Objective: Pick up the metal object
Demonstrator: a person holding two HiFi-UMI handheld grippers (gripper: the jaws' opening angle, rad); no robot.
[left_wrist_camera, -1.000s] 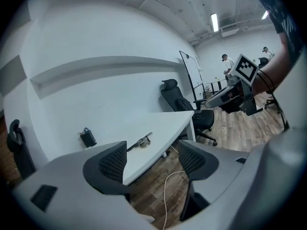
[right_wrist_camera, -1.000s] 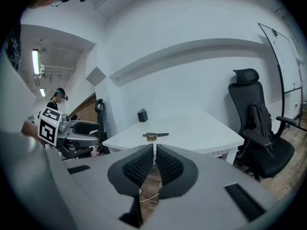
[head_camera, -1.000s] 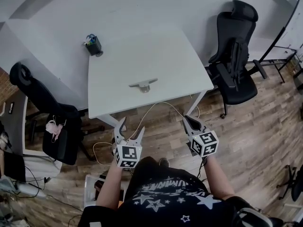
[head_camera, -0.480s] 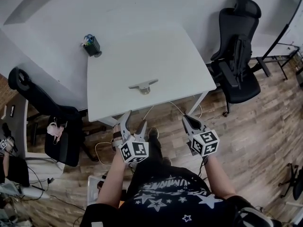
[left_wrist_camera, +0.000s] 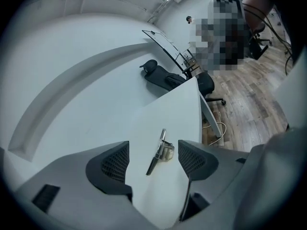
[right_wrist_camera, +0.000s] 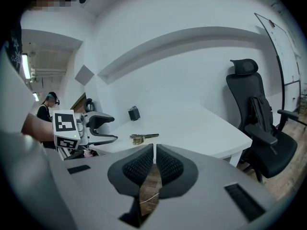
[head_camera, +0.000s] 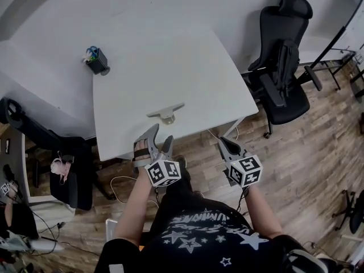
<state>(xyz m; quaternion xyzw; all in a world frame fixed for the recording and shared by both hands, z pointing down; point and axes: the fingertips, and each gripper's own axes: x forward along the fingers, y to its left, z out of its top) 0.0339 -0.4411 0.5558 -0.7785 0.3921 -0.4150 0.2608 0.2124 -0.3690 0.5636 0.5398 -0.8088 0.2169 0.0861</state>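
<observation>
The metal object (head_camera: 166, 112), a flat silver bar on a small bracket, lies on the white table (head_camera: 170, 61) near its front edge. My left gripper (head_camera: 161, 135) is open and hovers at that edge, just short of the object and apart from it. In the left gripper view the metal object (left_wrist_camera: 159, 152) lies ahead between the spread fingers (left_wrist_camera: 115, 163), untouched. My right gripper (head_camera: 223, 143) is shut on nothing and hangs over the floor, off the table's front right corner. From the right gripper view, the metal object (right_wrist_camera: 143, 137) shows past the left gripper (right_wrist_camera: 96, 128).
A dark pen holder (head_camera: 96, 60) stands at the table's far left corner. One black office chair (head_camera: 281, 56) is right of the table, another chair (head_camera: 51, 147) left of it. A white cable (head_camera: 128, 181) lies on the wood floor below.
My left gripper has moved forward and up, from over the floor to the table's front edge near the metal object. The right gripper has stayed about where it was.
</observation>
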